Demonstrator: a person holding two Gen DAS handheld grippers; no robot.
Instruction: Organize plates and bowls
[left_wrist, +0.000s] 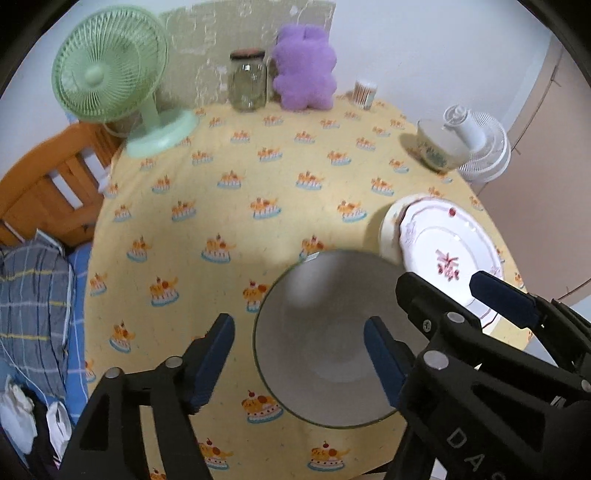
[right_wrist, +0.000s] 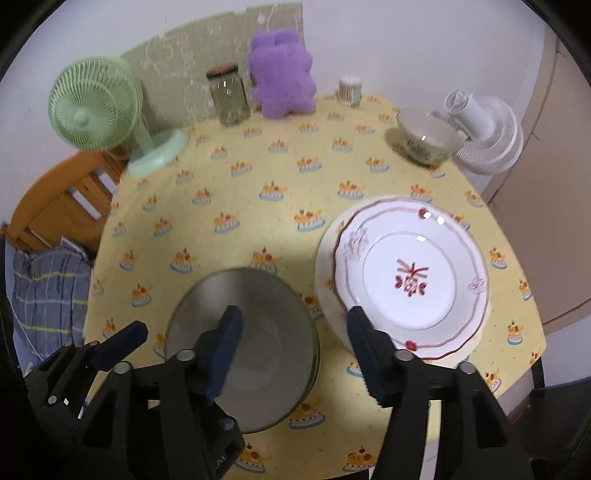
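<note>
Grey bowl (left_wrist: 325, 339) sat on the tabletop (left_wrist: 229, 155), beside stacked plates (right_wrist: 410, 277); a patterned bowl (right_wrist: 424, 142) stood well apart. Left gripper (left_wrist: 299, 354) and right gripper (right_wrist: 291, 347) were released, straddling the grey bowl's rims, grasping nothing.

Table (right_wrist: 258, 206): near edge, a bowl (right_wrist: 258, 350); just right of it, a plate (right_wrist: 410, 277) stacked on another plate (right_wrist: 327, 295). Far right, a second bowl (right_wrist: 424, 142) before a small fan (right_wrist: 491, 136). Back row, left to right: standing fan (right_wrist: 96, 107), jar (right_wrist: 229, 96), plush toy (right_wrist: 282, 79), cotton-swab tub (right_wrist: 350, 90). Chair (right_wrist: 62, 206) at left.
</note>
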